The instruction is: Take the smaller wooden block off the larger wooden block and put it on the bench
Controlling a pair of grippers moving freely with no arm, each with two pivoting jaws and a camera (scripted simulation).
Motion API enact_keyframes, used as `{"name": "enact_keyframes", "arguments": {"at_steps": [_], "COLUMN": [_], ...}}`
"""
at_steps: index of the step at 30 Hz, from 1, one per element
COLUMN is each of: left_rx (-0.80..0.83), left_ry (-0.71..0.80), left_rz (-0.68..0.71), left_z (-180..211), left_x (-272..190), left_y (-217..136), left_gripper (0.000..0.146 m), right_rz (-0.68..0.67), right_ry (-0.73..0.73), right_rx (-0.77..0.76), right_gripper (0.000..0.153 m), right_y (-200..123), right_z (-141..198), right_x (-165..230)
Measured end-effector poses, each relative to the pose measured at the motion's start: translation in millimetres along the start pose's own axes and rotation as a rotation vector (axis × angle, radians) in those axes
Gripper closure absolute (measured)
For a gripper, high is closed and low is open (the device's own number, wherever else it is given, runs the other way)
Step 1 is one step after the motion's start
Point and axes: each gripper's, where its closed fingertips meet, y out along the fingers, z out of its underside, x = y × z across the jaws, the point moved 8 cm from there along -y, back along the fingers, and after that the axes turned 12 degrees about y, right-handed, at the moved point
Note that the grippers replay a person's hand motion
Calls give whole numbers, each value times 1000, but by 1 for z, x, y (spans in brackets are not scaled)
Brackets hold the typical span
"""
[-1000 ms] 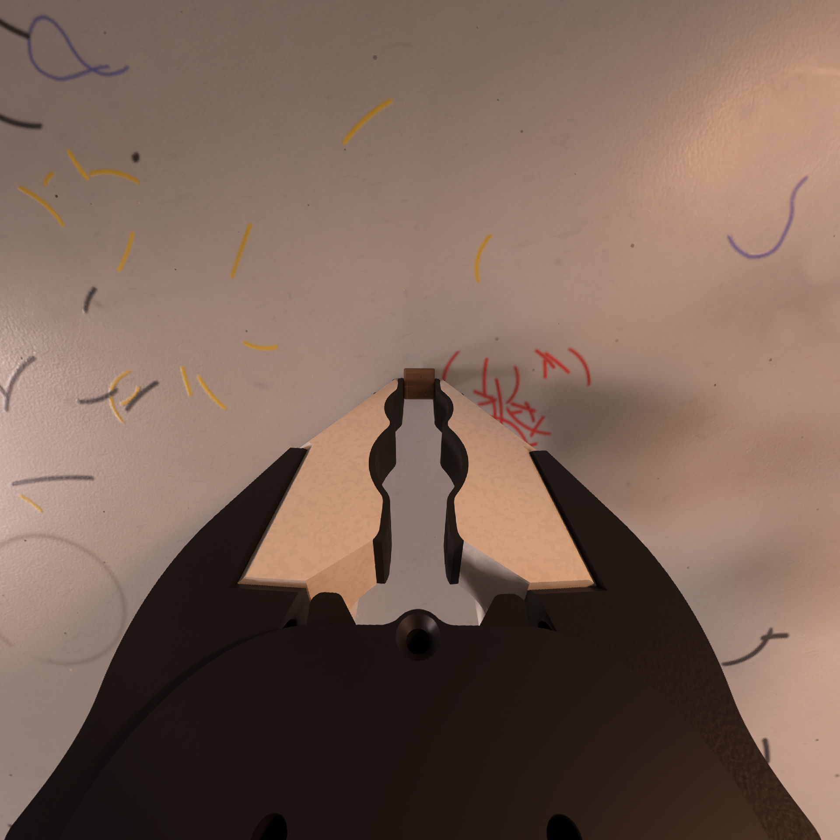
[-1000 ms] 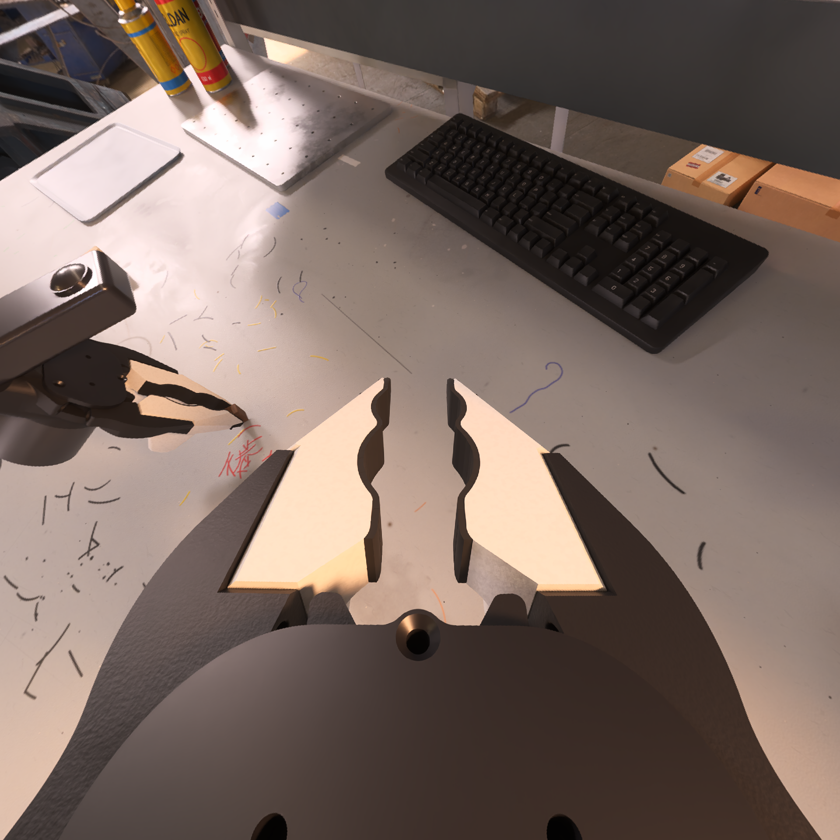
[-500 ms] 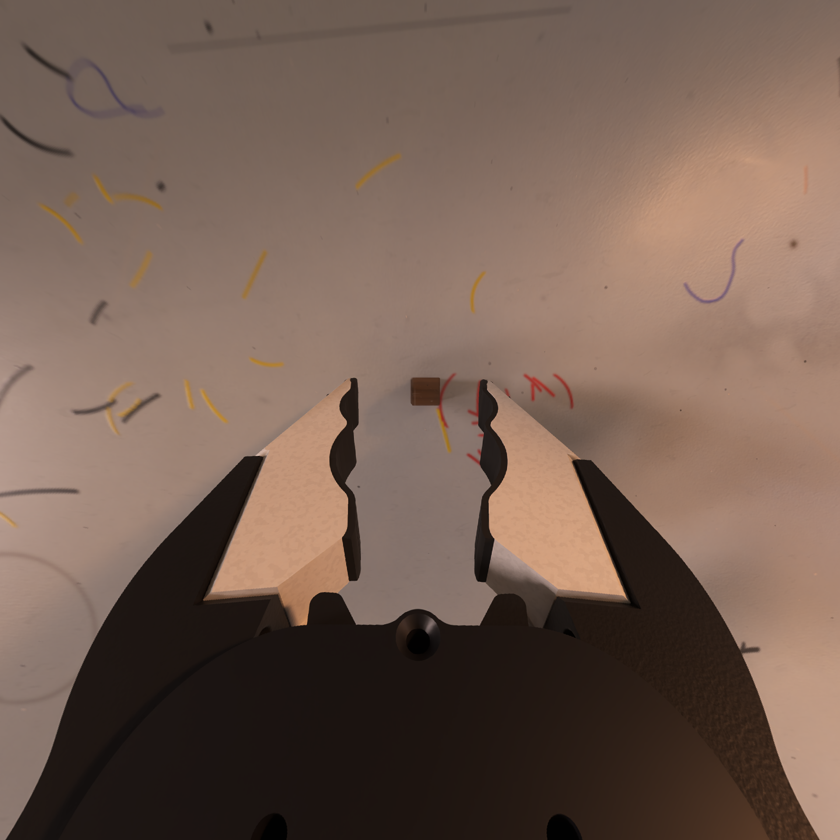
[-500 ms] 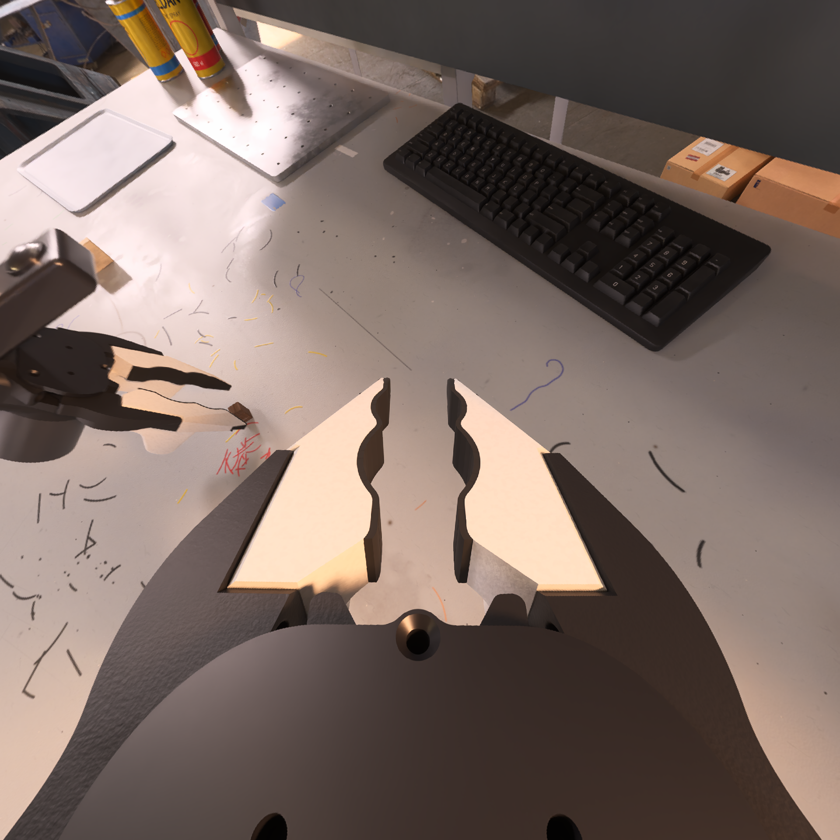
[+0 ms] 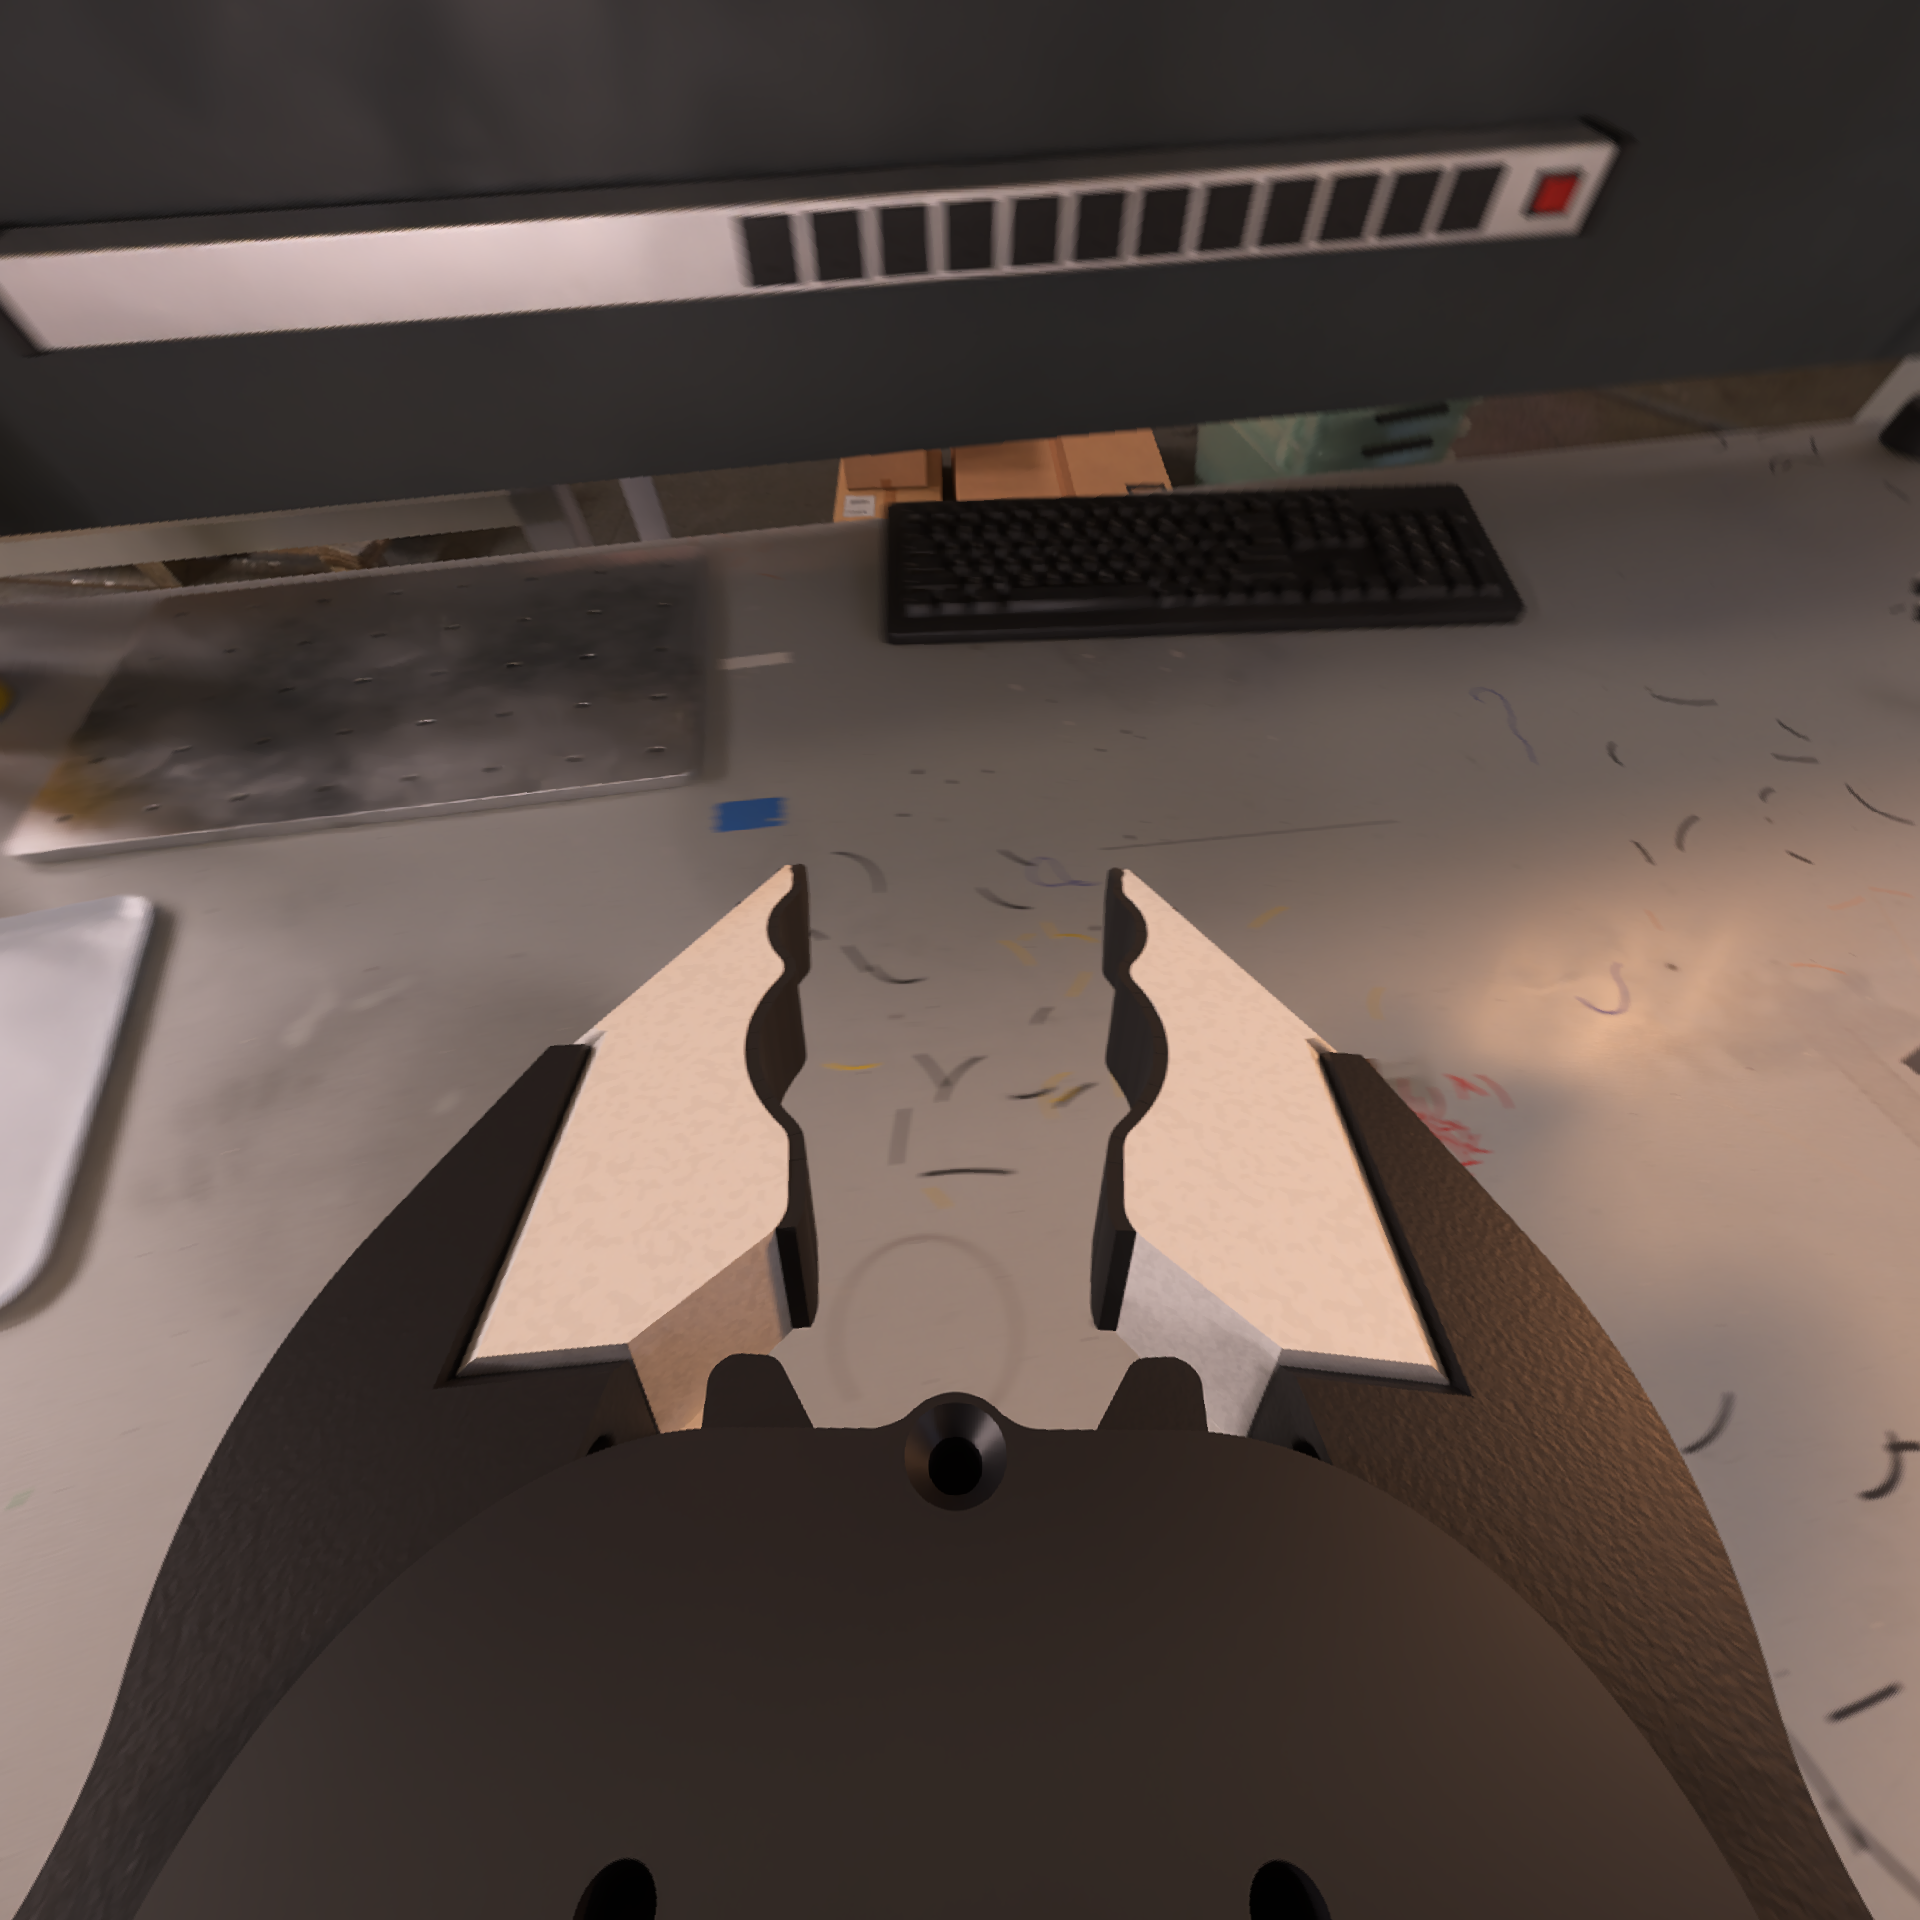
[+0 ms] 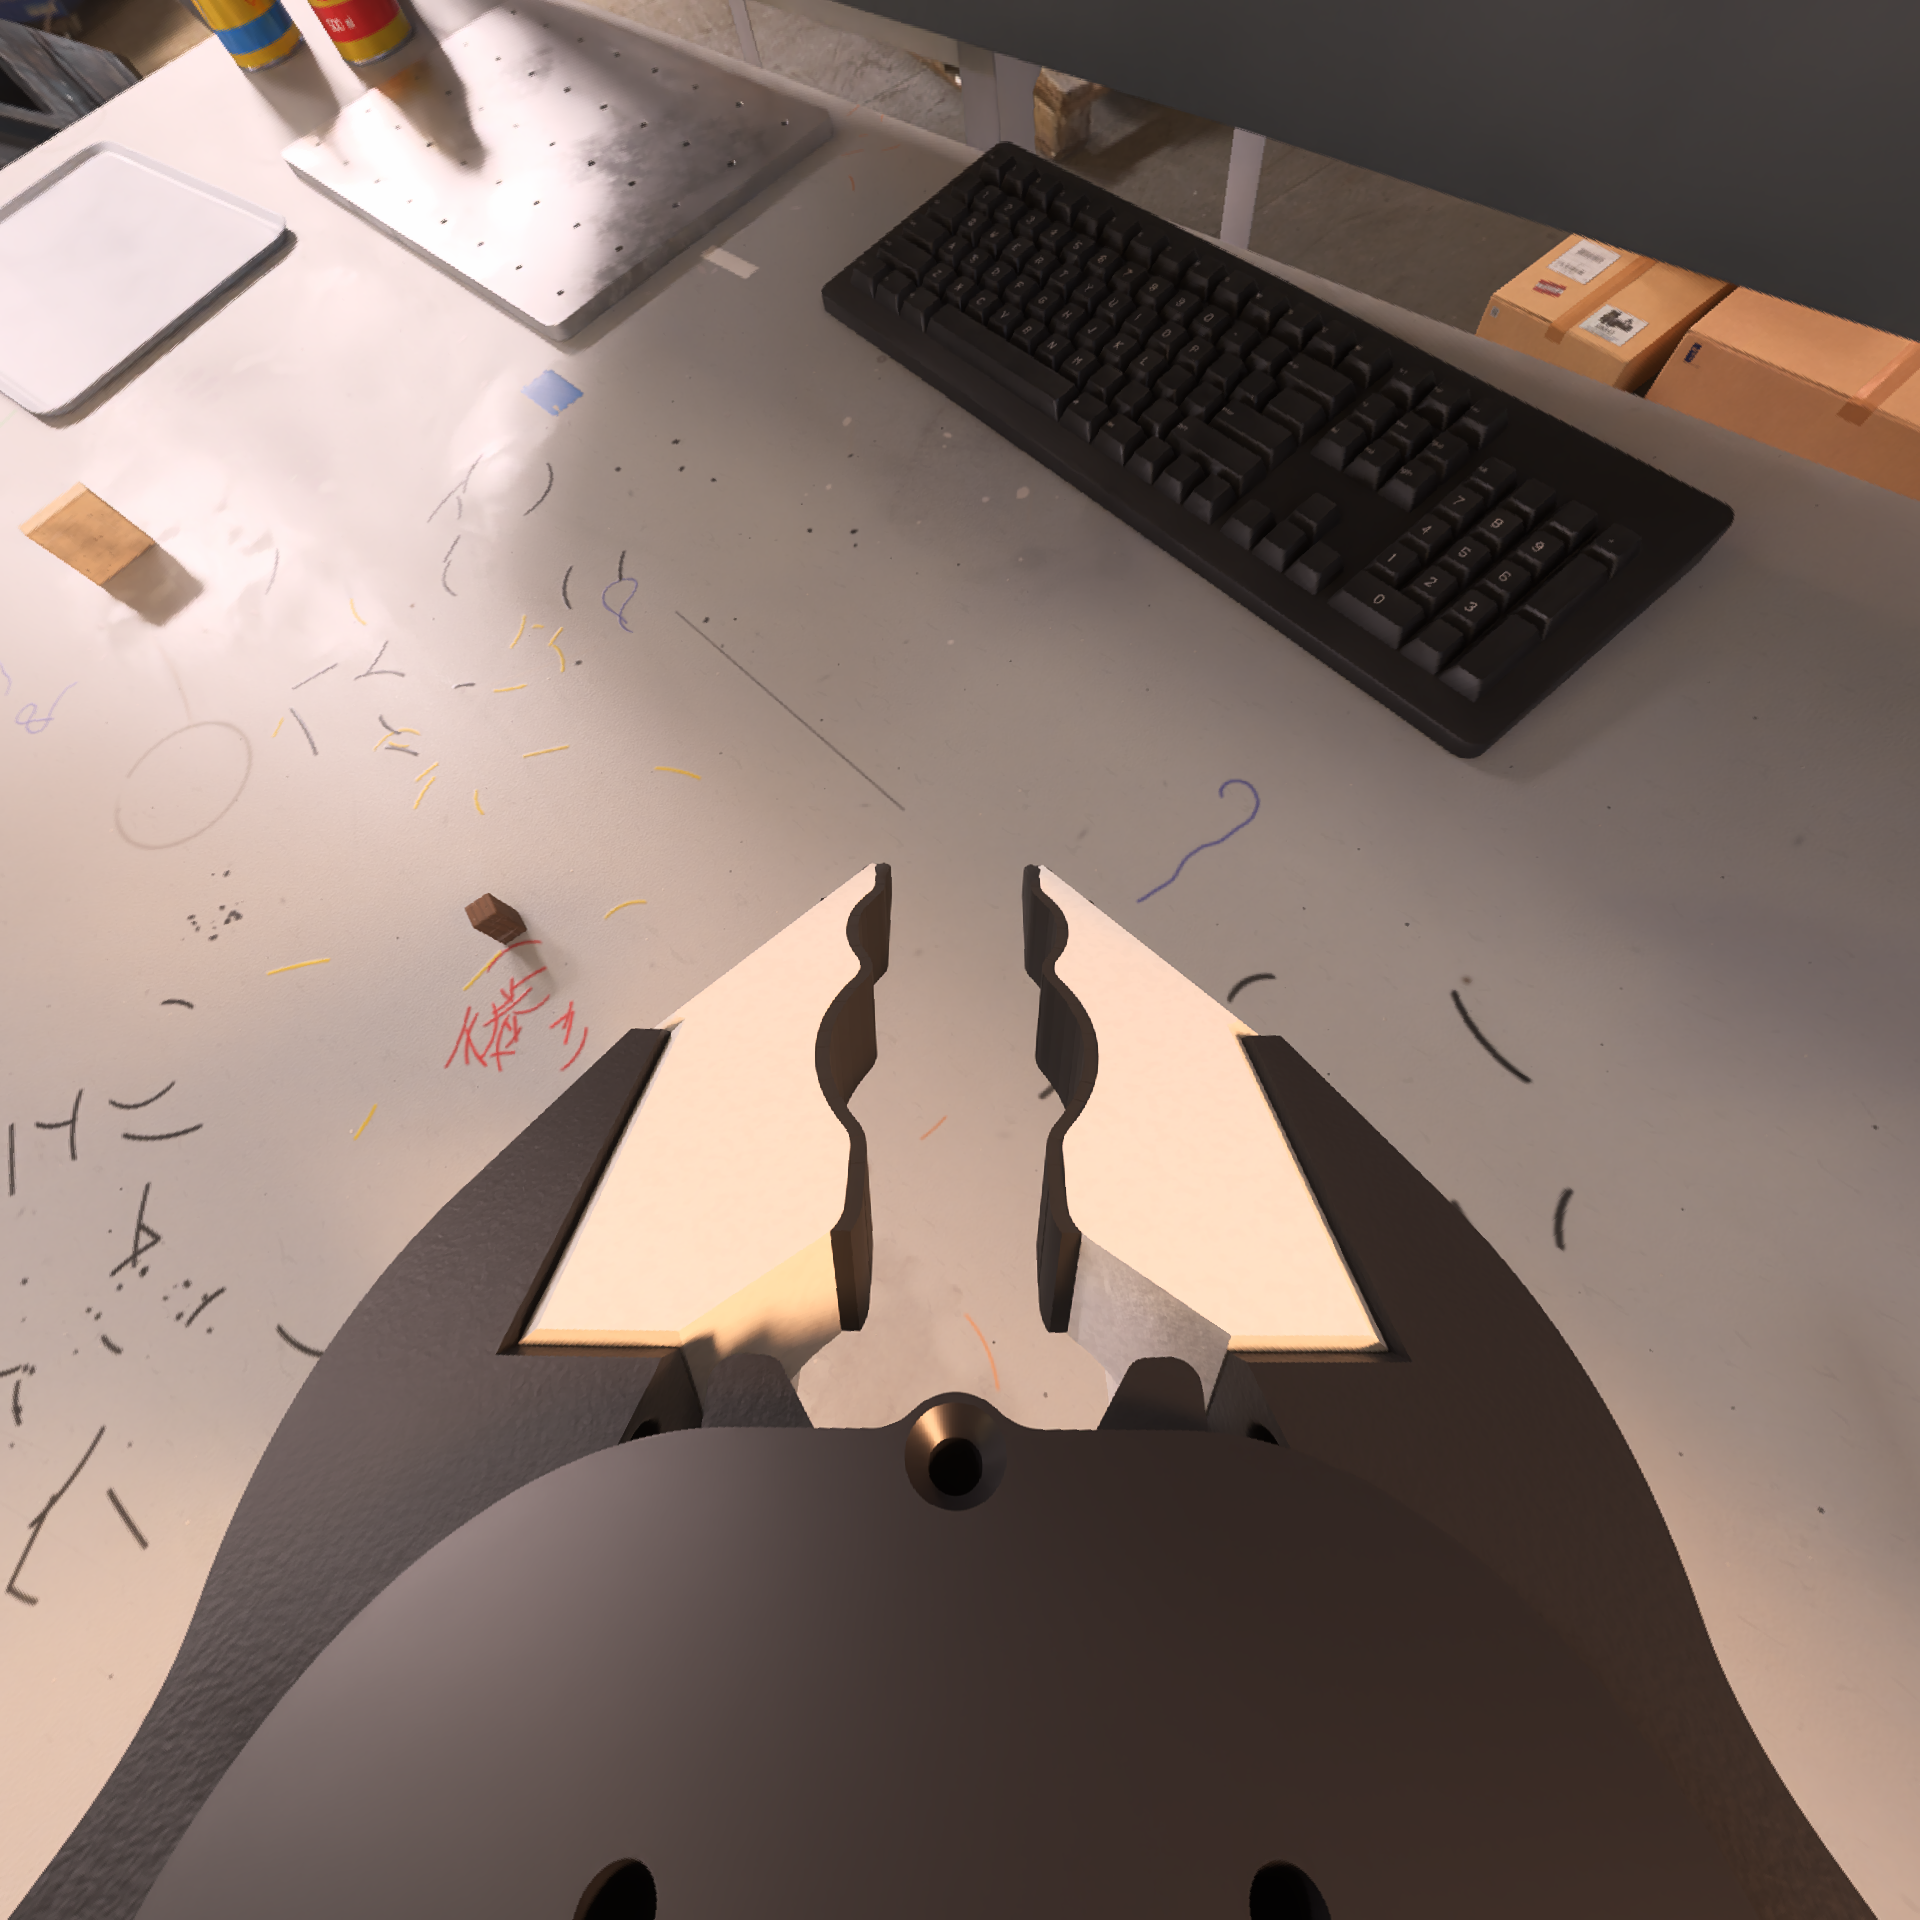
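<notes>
The smaller wooden block point(image 6: 494, 915), dark brown, lies on the bench point(image 6: 935, 665) just above some red scribbles, to the left of my right gripper. The larger wooden block point(image 6: 91, 537), light tan, sits alone at the far left of the right wrist view. My right gripper point(image 6: 956, 871) is open and empty above the bench. My left gripper point(image 5: 954, 873) is open and empty, lifted and looking across the bench toward the back. Neither block shows in the left wrist view.
A black keyboard point(image 6: 1268, 436) lies at the back right and shows in the left wrist view point(image 5: 1195, 561). A perforated metal plate point(image 6: 561, 156) point(image 5: 364, 707), a white tray point(image 6: 125, 270), spray cans point(image 6: 312, 26), cardboard boxes point(image 6: 1704, 343) and a power strip point(image 5: 1143, 223) stand around.
My left gripper opened and let go of the smaller block on the bench, then drew back and tilted up, leaving the right wrist view. My right gripper has barely moved.
</notes>
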Motion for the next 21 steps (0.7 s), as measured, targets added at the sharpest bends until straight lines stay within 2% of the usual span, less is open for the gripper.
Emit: {"name": "enact_keyframes", "arguments": {"at_steps": [2, 5, 8, 12, 16, 21], "left_rx": [8, 238, 349, 474, 525, 577], "left_ry": [-56, -195, -273, -208, -170, -124], "left_rz": [14, 40, 31, 1, 51, 7], "left_z": [17, 60, 103, 135, 155, 174], "left_x": [63, 146, 191, 207, 212, 216], "left_y": [-14, -11, 0, 19, 50, 79], "left_gripper": [100, 113, 120, 119, 117, 106], "right_rz": [4, 16, 17, 30, 65, 84], "right_ry": [-2, -11, -28, -46, -56, -58], "right_rx": [-3, -1, 12, 39, 81, 110], "right_gripper": [128, 127, 128, 128, 127, 127], "right_y": [1, 3, 7, 13, 18, 25], "right_z": [-1, -3, -5, -6, -5, -3], "right_x": [1, 3, 8, 11, 10, 7]}}
